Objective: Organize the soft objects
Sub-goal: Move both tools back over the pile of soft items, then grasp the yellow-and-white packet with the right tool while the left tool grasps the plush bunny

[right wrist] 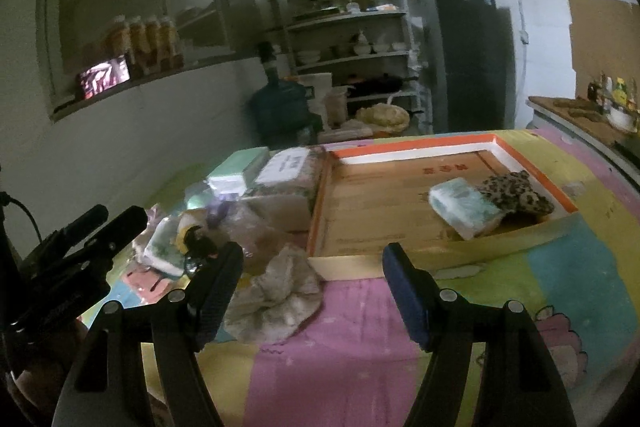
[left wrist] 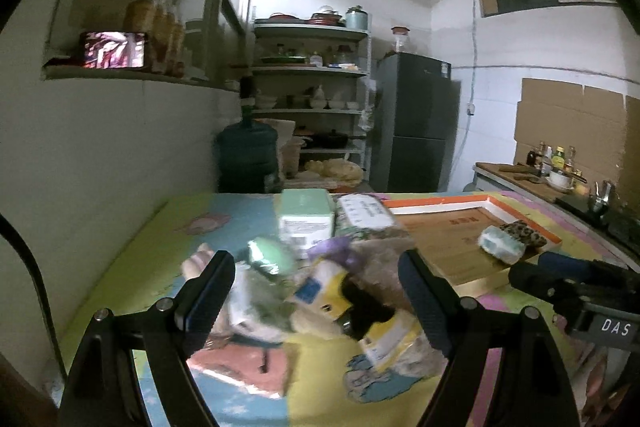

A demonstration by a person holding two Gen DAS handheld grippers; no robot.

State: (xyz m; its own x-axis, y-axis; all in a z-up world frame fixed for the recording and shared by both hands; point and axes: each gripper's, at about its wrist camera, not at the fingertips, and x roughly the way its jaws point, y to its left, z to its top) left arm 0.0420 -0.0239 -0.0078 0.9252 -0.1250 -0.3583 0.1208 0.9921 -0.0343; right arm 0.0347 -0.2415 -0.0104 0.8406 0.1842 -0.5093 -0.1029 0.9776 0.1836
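A pile of soft things lies on the colourful mat: a plush toy (left wrist: 344,291) with yellow and black parts, a pale cloth bundle (left wrist: 248,303) and a green packet (left wrist: 272,255). My left gripper (left wrist: 320,291) is open, its jaws on either side of the pile. A wooden tray (right wrist: 384,203) with an orange and white rim holds a pale blue folded pack (right wrist: 464,207) and a leopard-print piece (right wrist: 516,193). My right gripper (right wrist: 312,283) is open and empty, above a crumpled beige cloth (right wrist: 276,299) just in front of the tray.
A mint green box (left wrist: 306,217) and a bagged package (left wrist: 364,217) stand behind the pile. Beyond the table are a water jug (left wrist: 248,155), shelves with dishes (left wrist: 312,75) and a dark fridge (left wrist: 416,123). A counter with bottles (left wrist: 556,167) is at the right.
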